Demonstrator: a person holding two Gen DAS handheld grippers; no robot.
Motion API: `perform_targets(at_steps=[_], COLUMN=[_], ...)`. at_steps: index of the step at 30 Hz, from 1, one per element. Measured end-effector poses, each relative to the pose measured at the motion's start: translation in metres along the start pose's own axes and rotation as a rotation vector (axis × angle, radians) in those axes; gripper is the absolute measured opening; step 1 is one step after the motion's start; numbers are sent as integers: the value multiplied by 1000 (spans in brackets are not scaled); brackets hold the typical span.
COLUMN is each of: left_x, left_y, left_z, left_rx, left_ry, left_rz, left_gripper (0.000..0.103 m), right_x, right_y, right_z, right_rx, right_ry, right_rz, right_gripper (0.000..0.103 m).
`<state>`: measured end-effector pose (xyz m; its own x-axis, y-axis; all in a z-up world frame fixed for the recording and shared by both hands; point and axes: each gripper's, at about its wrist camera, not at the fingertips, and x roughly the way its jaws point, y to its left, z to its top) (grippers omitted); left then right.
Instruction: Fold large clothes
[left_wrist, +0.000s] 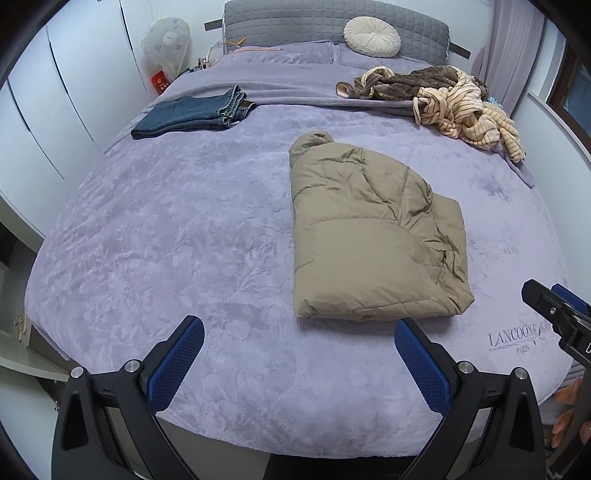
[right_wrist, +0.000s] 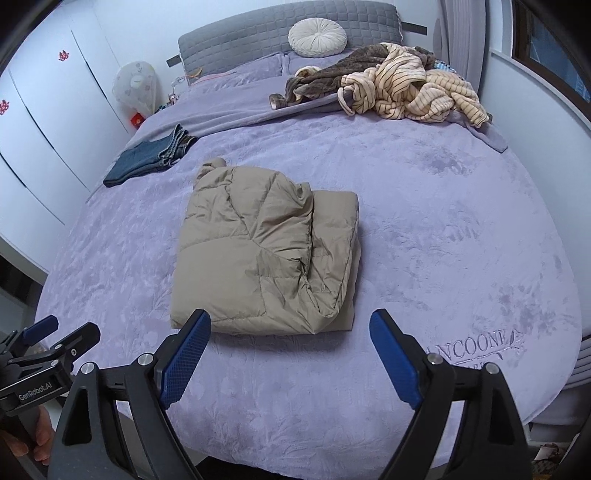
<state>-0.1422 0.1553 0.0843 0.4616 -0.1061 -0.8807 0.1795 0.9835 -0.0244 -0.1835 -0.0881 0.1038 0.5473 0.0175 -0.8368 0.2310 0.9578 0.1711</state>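
Note:
A tan puffer jacket (left_wrist: 369, 236) lies folded into a thick rectangle on the lavender bed; it also shows in the right wrist view (right_wrist: 266, 251). My left gripper (left_wrist: 299, 332) is open and empty, held above the bed's near edge just in front of the jacket. My right gripper (right_wrist: 290, 325) is open and empty, its fingers level with the jacket's near edge. The right gripper shows at the right edge of the left wrist view (left_wrist: 554, 306), and the left gripper at the left edge of the right wrist view (right_wrist: 55, 339).
Folded blue jeans (left_wrist: 192, 114) lie at the far left of the bed (left_wrist: 166, 240). A heap of unfolded striped and brown clothes (left_wrist: 450, 99) sits at the far right. A round cream cushion (left_wrist: 371, 37) leans on the grey headboard. White wardrobes stand to the left.

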Motion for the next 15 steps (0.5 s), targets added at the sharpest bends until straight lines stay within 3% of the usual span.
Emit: perform_targets(at_steps=[8, 13, 15], left_x=[-2, -5, -6], left_y=[14, 16, 16], left_z=[16, 23, 25], left_rx=[24, 28, 29], left_ry=[-32, -53, -57], left_rz=[-17, -31, -35], left_gripper=[103, 103, 103], right_x=[-5, -6, -9], right_y=[18, 24, 26], right_z=[10, 17, 19], right_rx=[11, 28, 24], right_ry=[-33, -2, -15], right_rz=[-93, -152, -117], right_gripper=[90, 90, 90])
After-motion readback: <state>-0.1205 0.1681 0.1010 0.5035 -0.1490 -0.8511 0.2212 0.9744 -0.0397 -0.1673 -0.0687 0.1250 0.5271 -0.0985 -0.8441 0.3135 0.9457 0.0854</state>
